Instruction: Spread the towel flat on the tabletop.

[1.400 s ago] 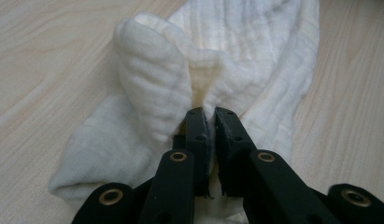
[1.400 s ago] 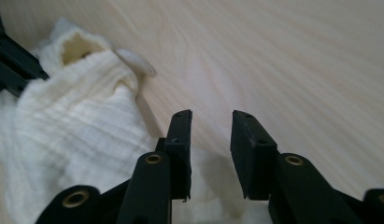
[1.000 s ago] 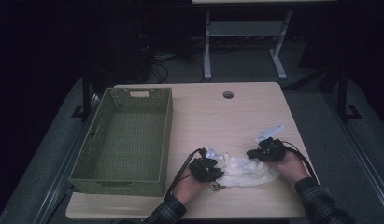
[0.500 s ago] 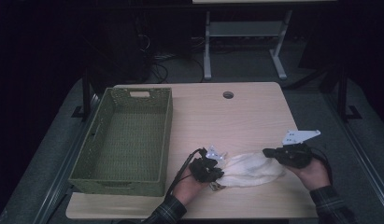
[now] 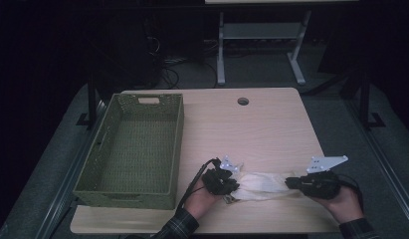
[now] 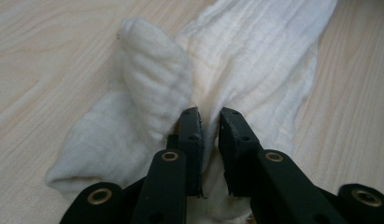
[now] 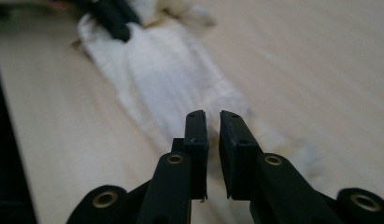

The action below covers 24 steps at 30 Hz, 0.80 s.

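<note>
Cloth (image 5: 264, 183) lies lengthwise between left hand-held gripper (image 5: 231, 185) and right hand-held gripper (image 5: 289, 182).

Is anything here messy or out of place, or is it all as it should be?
Nothing is spilled or broken. The white cloth lies bunched and pulled into a long strip near the table's front edge, between the left gripper and right gripper. The green basket sits straight.

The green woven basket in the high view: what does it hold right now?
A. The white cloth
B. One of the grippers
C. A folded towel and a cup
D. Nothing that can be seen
D. The green woven basket shows a bare woven floor, while the white cloth lies stretched on the table between the left gripper and the right gripper.
</note>
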### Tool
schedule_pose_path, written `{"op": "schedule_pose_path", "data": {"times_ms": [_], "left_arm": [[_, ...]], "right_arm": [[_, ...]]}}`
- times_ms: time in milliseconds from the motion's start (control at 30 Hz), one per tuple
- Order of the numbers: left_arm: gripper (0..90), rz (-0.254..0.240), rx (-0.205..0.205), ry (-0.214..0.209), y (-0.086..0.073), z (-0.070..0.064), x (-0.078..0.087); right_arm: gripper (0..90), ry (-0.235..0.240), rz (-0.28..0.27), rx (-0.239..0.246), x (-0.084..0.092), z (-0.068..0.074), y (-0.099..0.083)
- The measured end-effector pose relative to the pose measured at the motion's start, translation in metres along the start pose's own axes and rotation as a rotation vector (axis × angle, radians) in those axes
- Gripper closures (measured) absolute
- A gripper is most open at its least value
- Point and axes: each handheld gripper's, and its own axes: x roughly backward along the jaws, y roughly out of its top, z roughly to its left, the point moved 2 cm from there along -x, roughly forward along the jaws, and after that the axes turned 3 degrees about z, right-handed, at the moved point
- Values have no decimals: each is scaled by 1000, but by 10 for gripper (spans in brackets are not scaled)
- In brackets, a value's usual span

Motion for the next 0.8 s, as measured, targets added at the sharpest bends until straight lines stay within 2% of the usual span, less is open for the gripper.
{"op": "schedule_pose_path", "data": {"times_ms": [133, 267, 300, 400, 533, 667, 767, 800], "left_arm": [[784, -4, 2, -1, 0, 0, 0], [784, -6, 7, -4, 0, 0, 0], [784, -6, 7, -4, 0, 0, 0], [781, -5, 7, -4, 0, 0, 0], [774, -4, 4, -6, 0, 0, 0], [762, 3, -3, -6, 0, 0, 0], [746, -9, 9, -8, 1, -1, -1], [734, -8, 10, -8, 1, -2, -1]], "right_arm": [[785, -48, -24, -29, 5, -21, 4], [777, -43, -29, -65, -1, -35, 10], [771, -38, -31, -58, -4, -37, 11], [736, -4, 3, -57, -14, -38, 13], [699, 49, 55, -60, -22, -30, 5], [699, 71, 86, -56, -27, -24, -3], [703, 82, 93, -55, -29, -24, -3], [739, 88, 92, -53, -30, -24, -2]]}}
